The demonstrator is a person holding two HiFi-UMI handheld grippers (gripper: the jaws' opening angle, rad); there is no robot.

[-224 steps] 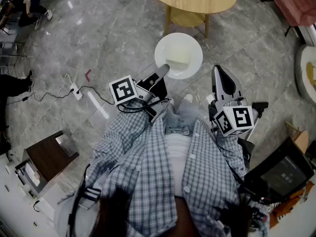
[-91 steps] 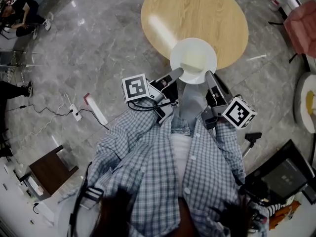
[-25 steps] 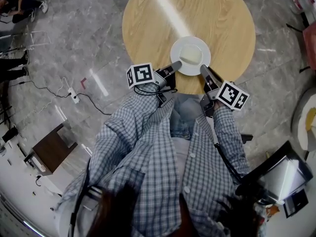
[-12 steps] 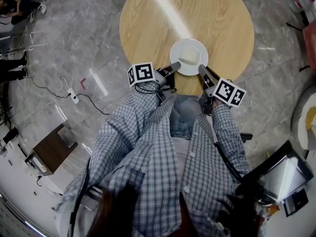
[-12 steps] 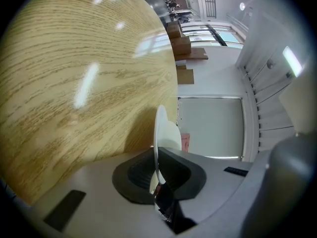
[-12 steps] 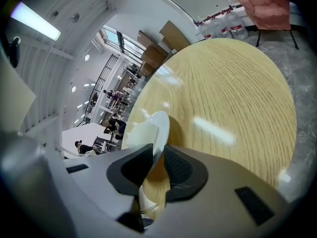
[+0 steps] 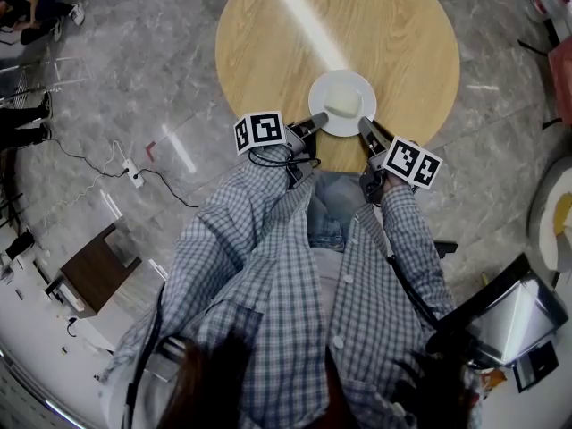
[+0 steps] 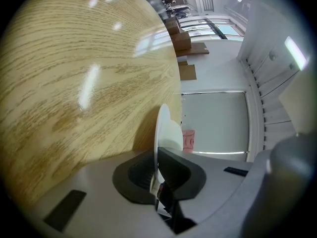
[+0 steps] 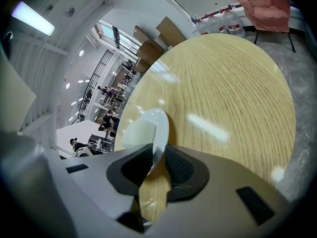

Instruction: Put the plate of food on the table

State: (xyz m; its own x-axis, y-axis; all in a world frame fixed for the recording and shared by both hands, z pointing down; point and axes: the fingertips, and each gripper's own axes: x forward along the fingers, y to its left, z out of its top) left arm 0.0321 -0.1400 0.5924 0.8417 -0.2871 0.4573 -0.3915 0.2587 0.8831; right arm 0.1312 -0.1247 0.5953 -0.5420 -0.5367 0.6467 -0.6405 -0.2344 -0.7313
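Head view: white plate [image 7: 361,86] carrying a pale block of food [image 7: 340,104] is over the near side of the round wooden counter [image 7: 393,25]; contact with the wood cannot be told. Left gripper [image 7: 318,120] clamped on the plate's left rim, right gripper [image 7: 364,125] clamped on its right rim. Both gripper views show the rim pinched between the pads.

Plate [image 7: 359,86] from above floor [image 7: 134,79] to over round table [image 7: 268,52]
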